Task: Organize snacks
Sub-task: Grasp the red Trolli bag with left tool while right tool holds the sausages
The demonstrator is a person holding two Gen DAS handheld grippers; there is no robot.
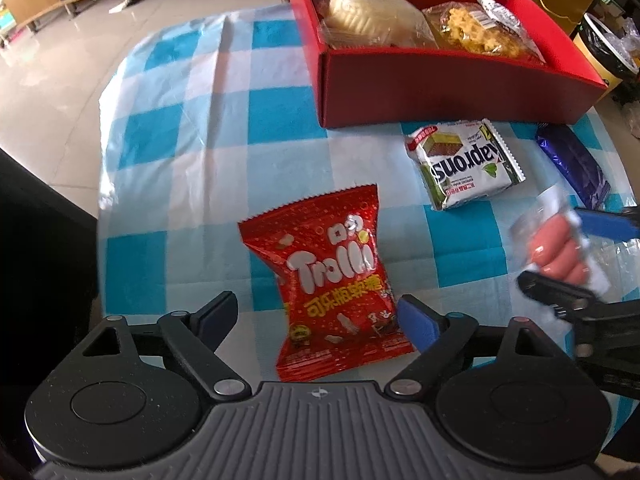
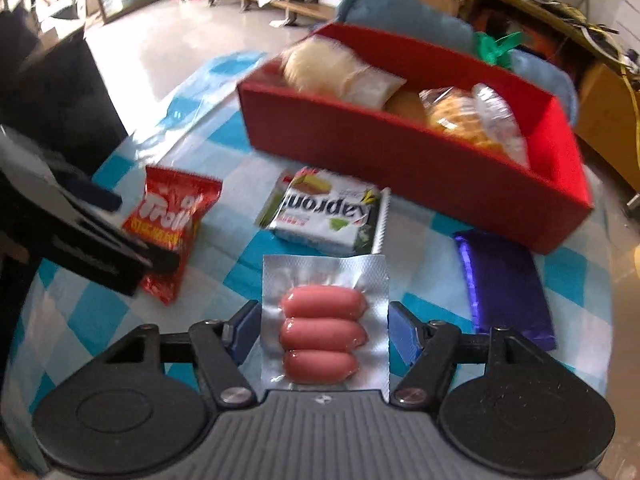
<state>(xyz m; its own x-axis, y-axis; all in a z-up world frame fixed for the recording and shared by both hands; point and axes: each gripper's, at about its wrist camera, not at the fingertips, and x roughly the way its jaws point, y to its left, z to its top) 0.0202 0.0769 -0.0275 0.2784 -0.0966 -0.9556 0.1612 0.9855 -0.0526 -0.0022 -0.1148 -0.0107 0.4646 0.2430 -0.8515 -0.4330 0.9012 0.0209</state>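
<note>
Blue-and-white checked cloth (image 1: 192, 128) covers the table, with pale floor tiles and wooden shelving beyond it at the upper left of both views. A red box (image 1: 440, 84) sits at the upper right of the left wrist view and holds a wrapped pale bun (image 1: 368, 8) and a bag of yellow lattice crackers (image 1: 480, 32). Just below the box lies a white-and-green wafer pack (image 1: 464, 164) whose lettering, seen upside down, reads "Kaprons". A purple foil bar (image 1: 572, 164) lies to its right, near the frame's edge.

At the centre of the left wrist view a red gummy bag (image 1: 340, 292) printed "Trolli", with yellow Chinese characters under the name, lies flat on the cloth. The left gripper (image 1: 316, 320) hangs over its lower half with jaws spread wide; the right blue pad is at the bag's edge, the left pad well clear.

In the right wrist view the right gripper (image 2: 322, 332) pinches a clear-and-silver sausage pack (image 2: 324, 320) by its two side edges. It contains three pink sausages stacked one above another and carries no readable print. The pack is raised above the cloth, below the wafer pack in the frame.
</note>
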